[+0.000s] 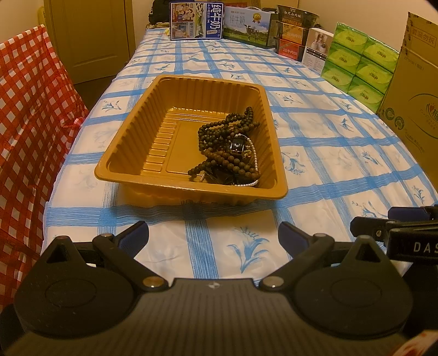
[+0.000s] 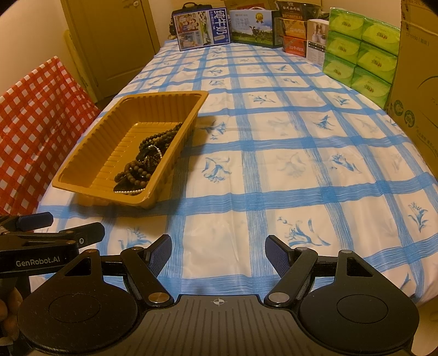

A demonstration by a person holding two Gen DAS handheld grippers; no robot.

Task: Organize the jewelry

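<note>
A tan plastic tray (image 1: 128, 137) stands on the blue-checked tablecloth. Its right half holds a heap of jewelry: dark wooden bead strands (image 1: 227, 153), a small dark watch (image 1: 237, 145) and a thin pearl chain (image 1: 254, 161). The tray also shows in the right wrist view (image 2: 90, 148), at the left, with the beads (image 2: 145, 161) inside. My left gripper (image 1: 213, 235) is open and empty, a little in front of the tray. My right gripper (image 2: 218, 252) is open and empty, over bare cloth to the right of the tray.
Milk cartons (image 1: 197, 20) and snack boxes (image 1: 290, 41) line the table's far edge. Green tissue packs (image 1: 358, 65) and a large cardboard box (image 1: 416, 90) stand along the right side. A red-checked cloth (image 1: 30, 109) hangs off the left. The right gripper's side shows in the left wrist view (image 1: 397, 232).
</note>
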